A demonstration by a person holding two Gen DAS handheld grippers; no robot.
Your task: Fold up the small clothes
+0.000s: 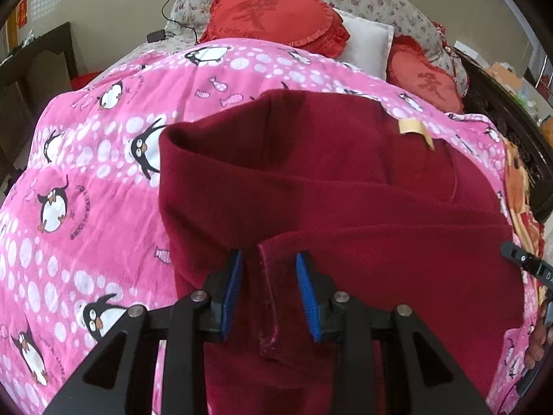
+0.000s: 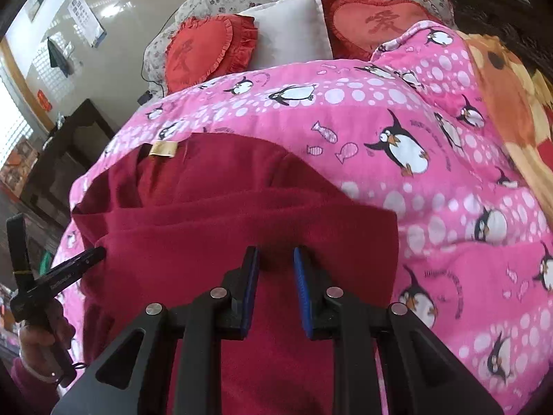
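A dark red fleece garment [image 1: 328,190] lies part-folded on a pink penguin quilt [image 1: 86,180]; a hemmed edge stands untouched between the left gripper [image 1: 269,297]'s parted blue pads. From the right wrist, the right gripper [image 2: 276,290]'s pads pinch the fleece fold, with bare quilt to the right.

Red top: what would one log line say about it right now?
cloth: red top, part-folded, on penguin blanket | left tool: open, cloth loose between | right tool: shut on red top
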